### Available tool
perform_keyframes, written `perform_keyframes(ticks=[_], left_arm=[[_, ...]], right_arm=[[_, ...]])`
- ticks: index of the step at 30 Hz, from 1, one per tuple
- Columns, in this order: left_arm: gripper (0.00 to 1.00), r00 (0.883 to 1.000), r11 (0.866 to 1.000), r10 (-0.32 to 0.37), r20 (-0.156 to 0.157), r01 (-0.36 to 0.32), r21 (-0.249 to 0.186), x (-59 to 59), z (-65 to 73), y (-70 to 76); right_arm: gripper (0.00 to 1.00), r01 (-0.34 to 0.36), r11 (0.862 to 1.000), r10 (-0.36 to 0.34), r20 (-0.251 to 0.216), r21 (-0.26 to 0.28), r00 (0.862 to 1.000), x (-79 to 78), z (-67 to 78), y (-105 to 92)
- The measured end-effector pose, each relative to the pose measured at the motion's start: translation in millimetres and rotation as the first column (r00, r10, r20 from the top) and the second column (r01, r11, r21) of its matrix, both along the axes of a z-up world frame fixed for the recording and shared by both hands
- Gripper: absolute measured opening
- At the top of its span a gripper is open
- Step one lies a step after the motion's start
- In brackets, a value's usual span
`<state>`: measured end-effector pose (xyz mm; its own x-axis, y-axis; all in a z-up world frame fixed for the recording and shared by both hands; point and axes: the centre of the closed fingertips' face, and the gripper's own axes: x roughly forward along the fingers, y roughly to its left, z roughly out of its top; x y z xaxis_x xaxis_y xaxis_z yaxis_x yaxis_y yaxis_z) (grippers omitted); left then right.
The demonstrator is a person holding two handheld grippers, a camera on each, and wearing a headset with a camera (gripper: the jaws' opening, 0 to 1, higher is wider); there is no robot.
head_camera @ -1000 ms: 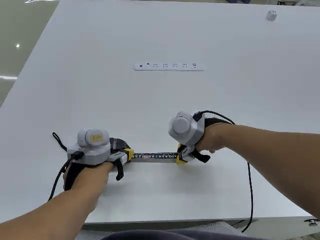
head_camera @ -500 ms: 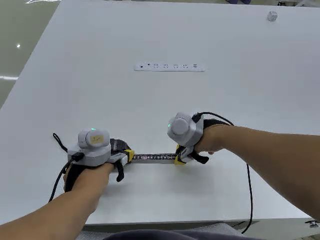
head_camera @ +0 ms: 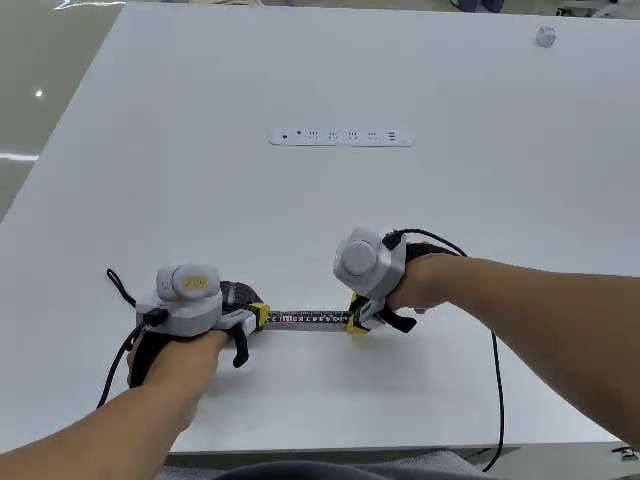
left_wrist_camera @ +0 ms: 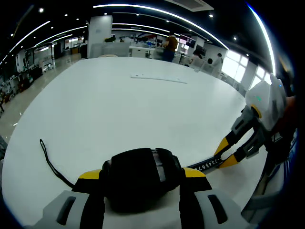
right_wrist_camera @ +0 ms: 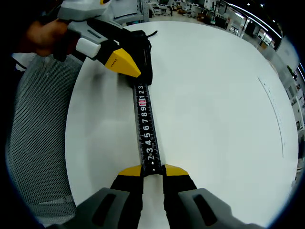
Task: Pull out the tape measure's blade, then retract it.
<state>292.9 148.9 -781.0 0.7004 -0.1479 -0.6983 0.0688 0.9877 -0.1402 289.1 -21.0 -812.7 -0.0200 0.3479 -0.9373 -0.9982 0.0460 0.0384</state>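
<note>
Black round tape measure case sits lower left in the head view on the white surface, clamped by the left hand-held gripper. Left gripper view: case gripped, bottom centre. Right gripper view: right hand-held gripper pinches the tip of the springy numbered blade; it probably recoils, so hold there.

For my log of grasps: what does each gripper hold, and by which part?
Left gripper clamps the tape measure's case by its sides; right gripper pinches the blade at its tip.
</note>
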Motion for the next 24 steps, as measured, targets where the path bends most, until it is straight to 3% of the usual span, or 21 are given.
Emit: perform_keyframes(ticks=[24], left_arm=[[0.60, 1.000, 1.000, -0.001, 0.000, 0.001, -0.004, -0.5, 0.9, -0.5]], right_arm=[[0.15, -0.001, 1.000, 0.001, -0.005, 0.011, 1.000, -0.3, 0.8, 8.9]])
